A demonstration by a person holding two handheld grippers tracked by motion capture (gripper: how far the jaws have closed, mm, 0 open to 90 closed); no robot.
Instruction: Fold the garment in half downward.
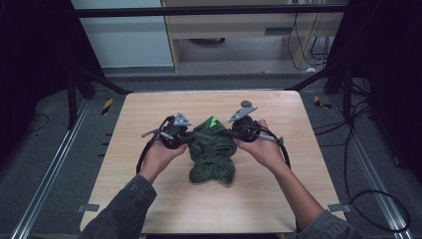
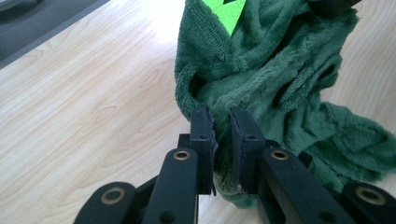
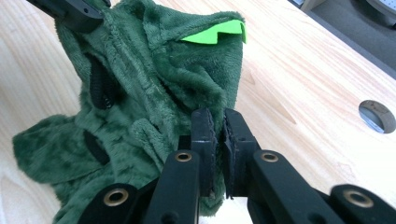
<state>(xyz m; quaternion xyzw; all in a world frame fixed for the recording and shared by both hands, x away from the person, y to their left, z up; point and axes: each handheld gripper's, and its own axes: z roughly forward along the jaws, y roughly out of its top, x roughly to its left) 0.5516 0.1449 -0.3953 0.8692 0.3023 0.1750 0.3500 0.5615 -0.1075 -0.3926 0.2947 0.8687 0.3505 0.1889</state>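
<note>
A dark green plush garment [image 1: 213, 152] with a bright green zigzag patch [image 1: 214, 121] lies bunched in the middle of the wooden table [image 1: 149, 199]. My left gripper [image 1: 185, 138] pinches its left edge, and in the left gripper view the jaws [image 2: 223, 116] are shut on a fold of the green plush [image 2: 280, 70]. My right gripper [image 1: 238, 133] holds the opposite edge. In the right gripper view its jaws [image 3: 218, 119] clamp the fabric [image 3: 140, 93] just below the bright green patch [image 3: 212, 33]. The part held between the two grippers is raised off the table.
A small round dark hole [image 1: 246, 103] sits in the tabletop near the far edge, also seen as the hole [image 3: 376, 115] in the right gripper view. Cables [image 1: 378, 199] trail on the grey floor at the right. A cabinet [image 1: 239, 30] stands beyond the table.
</note>
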